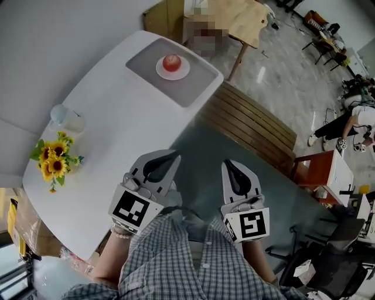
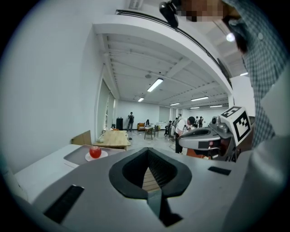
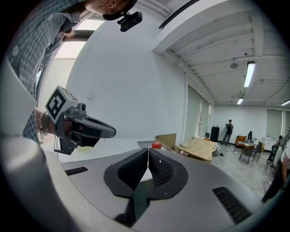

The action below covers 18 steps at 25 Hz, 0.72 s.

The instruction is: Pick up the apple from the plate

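Note:
A red apple (image 1: pixel 171 62) sits on a small white plate (image 1: pixel 162 71) on a grey placemat (image 1: pixel 199 82) at the far end of the white table (image 1: pixel 111 117). My left gripper (image 1: pixel 174 154) and right gripper (image 1: pixel 227 163) are held side by side close to my body, well short of the plate, both shut on nothing. In the left gripper view the apple (image 2: pixel 95 152) lies far ahead to the left of the shut left gripper (image 2: pixel 147 151). In the right gripper view the apple (image 3: pixel 156 145) shows small just above the shut right gripper (image 3: pixel 148 150).
A bunch of sunflowers (image 1: pixel 54 161) and a clear glass jar (image 1: pixel 65 119) stand on the table's left side. A slatted wooden bench (image 1: pixel 252 126) runs along the table's right. Beyond are a wooden table (image 1: pixel 234 17), a red-brown chair (image 1: pixel 316 170) and people far off.

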{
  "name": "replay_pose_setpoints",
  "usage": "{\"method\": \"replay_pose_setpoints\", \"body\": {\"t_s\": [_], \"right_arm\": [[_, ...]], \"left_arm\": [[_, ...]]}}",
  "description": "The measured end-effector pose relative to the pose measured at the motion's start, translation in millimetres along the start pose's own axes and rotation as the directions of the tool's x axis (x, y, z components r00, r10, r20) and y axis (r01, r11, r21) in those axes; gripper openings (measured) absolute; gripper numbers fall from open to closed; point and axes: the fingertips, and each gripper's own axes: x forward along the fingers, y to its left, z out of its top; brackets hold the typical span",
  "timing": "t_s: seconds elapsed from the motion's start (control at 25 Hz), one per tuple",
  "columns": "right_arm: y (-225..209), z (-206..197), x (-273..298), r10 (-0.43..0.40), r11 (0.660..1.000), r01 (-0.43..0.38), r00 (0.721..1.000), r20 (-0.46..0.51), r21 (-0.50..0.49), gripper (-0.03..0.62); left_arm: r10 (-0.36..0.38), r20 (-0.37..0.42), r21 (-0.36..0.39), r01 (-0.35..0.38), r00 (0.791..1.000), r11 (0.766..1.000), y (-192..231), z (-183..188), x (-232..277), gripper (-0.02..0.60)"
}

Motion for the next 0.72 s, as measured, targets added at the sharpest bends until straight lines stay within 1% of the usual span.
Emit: {"method": "replay_pose_setpoints", "body": {"t_s": [0.08, 0.2, 0.32, 0.48, 0.72], "right_arm": [[-0.7, 9.2, 26.2, 0.020, 1.000, -0.020, 1.000, 0.008, -0.011, 0.023], [3.8, 18.8, 59.2, 0.066, 0.998, -0.066, 0.998, 0.010, -0.024, 0.023], [8.8, 22.0, 81.2, 0.103, 0.994, -0.104, 0.995, -0.013, -0.038, 0.023], [6.2, 22.0, 101.3, 0.112, 0.992, -0.115, 0.993, -0.044, -0.061, 0.023], [-13.1, 28.0, 137.3, 0.130, 0.990, -0.133, 0.990, -0.050, -0.050, 0.023]], "left_arm": [[0.018, -0.002, -0.002, -0.018, 1.000, 1.000, 22.9, 3.2, 6.2, 0.005], [0.044, -0.030, 0.004, -0.043, 0.999, 0.999, 53.0, -1.0, 11.5, 0.005], [0.065, -0.044, -0.013, -0.066, 0.997, 0.998, 75.5, -5.7, 12.8, 0.005], [0.100, -0.040, -0.050, -0.102, 0.994, 0.994, 98.3, -7.2, 15.1, 0.005], [0.178, -0.061, -0.052, -0.181, 0.982, 0.982, 124.8, -4.4, 18.2, 0.006]]}}
